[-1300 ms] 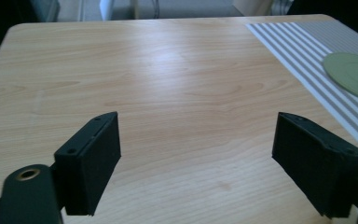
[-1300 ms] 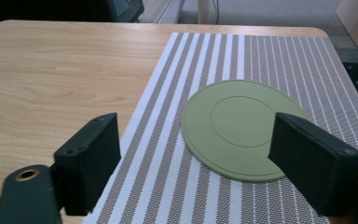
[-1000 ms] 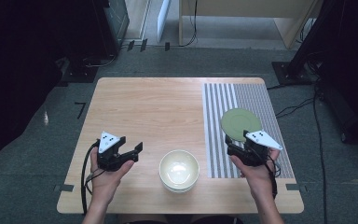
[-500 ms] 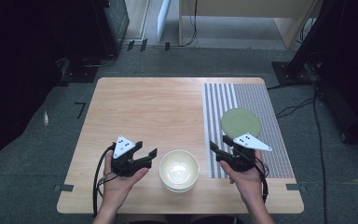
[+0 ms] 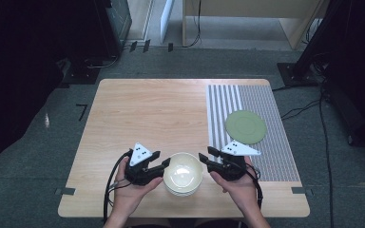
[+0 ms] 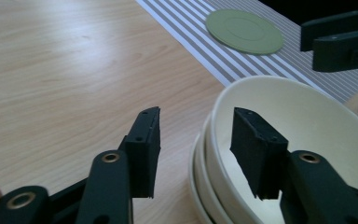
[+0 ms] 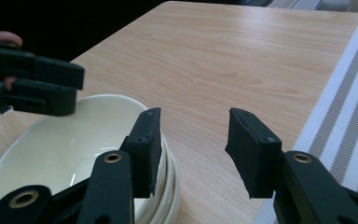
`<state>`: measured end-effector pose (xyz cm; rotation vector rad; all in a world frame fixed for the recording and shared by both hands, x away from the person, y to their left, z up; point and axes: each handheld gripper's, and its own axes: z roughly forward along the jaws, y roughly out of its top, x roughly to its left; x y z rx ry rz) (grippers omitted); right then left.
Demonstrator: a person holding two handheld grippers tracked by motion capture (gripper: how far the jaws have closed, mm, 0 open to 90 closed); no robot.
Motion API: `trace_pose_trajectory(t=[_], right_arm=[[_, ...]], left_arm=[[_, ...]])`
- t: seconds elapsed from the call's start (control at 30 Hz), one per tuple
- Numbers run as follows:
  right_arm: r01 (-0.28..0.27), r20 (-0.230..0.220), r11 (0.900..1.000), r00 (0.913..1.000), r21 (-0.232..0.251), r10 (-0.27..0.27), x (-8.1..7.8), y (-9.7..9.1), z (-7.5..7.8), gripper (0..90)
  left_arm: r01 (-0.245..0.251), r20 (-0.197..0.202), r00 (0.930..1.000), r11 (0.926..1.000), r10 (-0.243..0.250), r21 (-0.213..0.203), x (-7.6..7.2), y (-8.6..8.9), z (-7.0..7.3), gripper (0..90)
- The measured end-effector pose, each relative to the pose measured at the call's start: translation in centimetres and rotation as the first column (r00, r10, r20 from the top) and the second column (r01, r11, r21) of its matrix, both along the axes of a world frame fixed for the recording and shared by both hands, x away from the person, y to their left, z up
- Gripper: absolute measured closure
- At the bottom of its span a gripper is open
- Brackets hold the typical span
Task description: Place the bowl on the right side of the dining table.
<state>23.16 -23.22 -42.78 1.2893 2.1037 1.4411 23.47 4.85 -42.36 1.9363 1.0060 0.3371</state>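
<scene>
Cream-white ceramic, a stack of bowls (image 5: pixel 183 174) near the front edge of the wooden table (image 5: pixel 147 114), is the landmark here. Since a second ago both my hands came inward to it: my left gripper (image 5: pixel 159 166) now straddles the stack's left rim, my right gripper (image 5: pixel 205 160) its right rim. The jaws of both have just been closing, rim wall between them, but the pads do not press yet, so both are still released. I judge the grasp on the top bowl is next. The green plate (image 5: pixel 245 127) lies well beyond the stack, on the striped mat (image 5: pixel 266 156).
</scene>
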Motion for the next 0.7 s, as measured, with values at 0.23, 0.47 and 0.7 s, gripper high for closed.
trace_pose_trajectory(t=[0.23, 0.47, 0.7], right_arm=[[-0.004, -0.047, 1.0000, 0.9989, 0.001, 0.004, 0.0, 0.6, -0.7, 62.9], [-0.018, -0.049, 0.9997, 0.9986, -0.014, 0.018, -0.2, 1.4, -0.9, 60.4], [0.001, -0.053, 0.9995, 0.9986, -0.032, -0.003, -0.3, 1.3, -1.3, 61.7]], left_arm=[[0.024, -0.012, 0.9997, 0.9969, -0.024, 0.075, -0.1, -1.2, -0.6, 62.0], [0.022, 0.031, 0.9991, 0.9868, -0.028, 0.160, -0.2, -2.3, -1.0, 75.9], [0.026, 0.102, 0.9937, 0.9798, -0.047, 0.198, -0.2, -2.8, -1.2, 83.0]])
